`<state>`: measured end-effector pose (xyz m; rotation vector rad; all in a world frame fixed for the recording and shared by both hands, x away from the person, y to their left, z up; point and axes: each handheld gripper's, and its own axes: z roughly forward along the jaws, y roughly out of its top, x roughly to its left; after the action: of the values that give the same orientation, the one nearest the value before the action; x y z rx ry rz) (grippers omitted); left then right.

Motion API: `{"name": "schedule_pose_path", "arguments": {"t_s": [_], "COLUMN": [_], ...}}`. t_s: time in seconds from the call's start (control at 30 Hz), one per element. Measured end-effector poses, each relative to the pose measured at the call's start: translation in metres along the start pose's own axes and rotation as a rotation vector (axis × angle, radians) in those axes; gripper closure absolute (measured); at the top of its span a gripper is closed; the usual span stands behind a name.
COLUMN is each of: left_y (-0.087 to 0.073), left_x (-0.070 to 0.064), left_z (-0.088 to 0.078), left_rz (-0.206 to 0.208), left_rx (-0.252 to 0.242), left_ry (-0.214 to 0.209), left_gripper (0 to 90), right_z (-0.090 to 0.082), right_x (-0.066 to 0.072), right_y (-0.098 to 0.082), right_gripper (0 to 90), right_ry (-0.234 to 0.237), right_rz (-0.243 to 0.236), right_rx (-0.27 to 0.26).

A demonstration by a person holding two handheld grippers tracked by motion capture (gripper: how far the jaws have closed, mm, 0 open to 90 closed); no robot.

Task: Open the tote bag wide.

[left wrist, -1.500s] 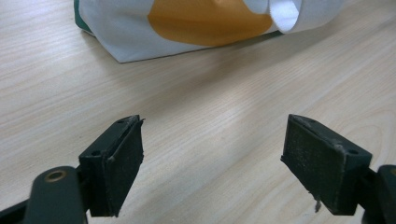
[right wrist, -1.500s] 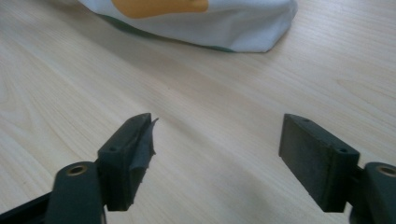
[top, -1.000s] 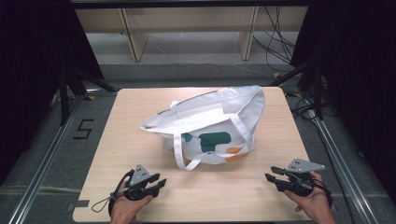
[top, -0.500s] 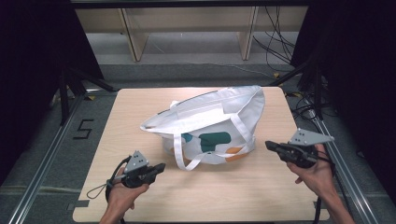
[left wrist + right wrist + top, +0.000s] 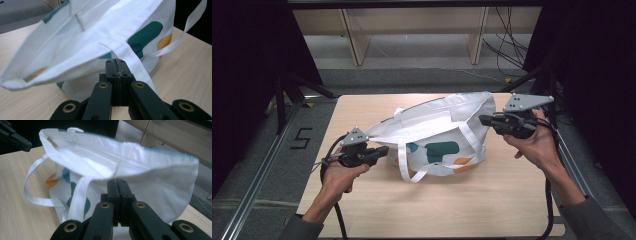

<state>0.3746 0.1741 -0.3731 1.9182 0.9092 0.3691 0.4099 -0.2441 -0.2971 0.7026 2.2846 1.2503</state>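
A white cloth tote bag (image 5: 437,130) with teal and orange shapes lies on its side in the middle of the wooden table (image 5: 462,205), its mouth toward the far right. One long strap (image 5: 409,167) loops toward the front. My left gripper (image 5: 386,149) is held above the table at the bag's left end. Its jaws are shut (image 5: 116,60), with the tips right at the hem and strap (image 5: 130,53). My right gripper (image 5: 482,119) hovers at the bag's right end, also shut (image 5: 117,180), tips against the rim (image 5: 150,177). I see no cloth between either pair of pads.
Light wooden shelving (image 5: 412,25) stands behind the table, with cables (image 5: 507,45) on the floor beside it. Metal rails (image 5: 257,185) run along the table's left and right sides. A "5" mark (image 5: 302,138) is on the floor at the left.
Both hands have risen off the table's front edge and moved in toward the two ends of the bag. The jaws, spread a second ago, are now shut. The bag has not moved.
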Motion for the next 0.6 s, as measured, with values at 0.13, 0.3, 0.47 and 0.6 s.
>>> {"name": "schedule_pose_path", "arguments": {"t_s": [0.13, 0.3, 0.47, 0.6], "left_y": [0.013, 0.026, 0.030, 0.027], "left_x": [0.005, 0.015, 0.027, 0.043], "left_z": [0.003, 0.010, 0.019, 0.029], "left_rz": [-0.001, -0.012, -0.023, -0.072], "left_rx": [-0.006, -0.011, -0.007, -0.021], "left_ry": [0.021, 0.030, 0.051, 0.075], "left_gripper": [89.4, 89.4, 89.3, 88.9], "right_z": [0.007, 0.022, 0.033, 0.050], "right_x": [-0.004, -0.015, -0.027, -0.037], "right_y": [0.018, 0.035, 0.035, 0.023], "right_gripper": [90.0, 90.0, 90.0, 90.0], "right_ry": [-0.009, -0.032, -0.045, -0.067], "right_rz": [-0.015, -0.033, -0.017, -0.004], "right_rx": [0.008, 0.054, 0.107, 0.225]}}
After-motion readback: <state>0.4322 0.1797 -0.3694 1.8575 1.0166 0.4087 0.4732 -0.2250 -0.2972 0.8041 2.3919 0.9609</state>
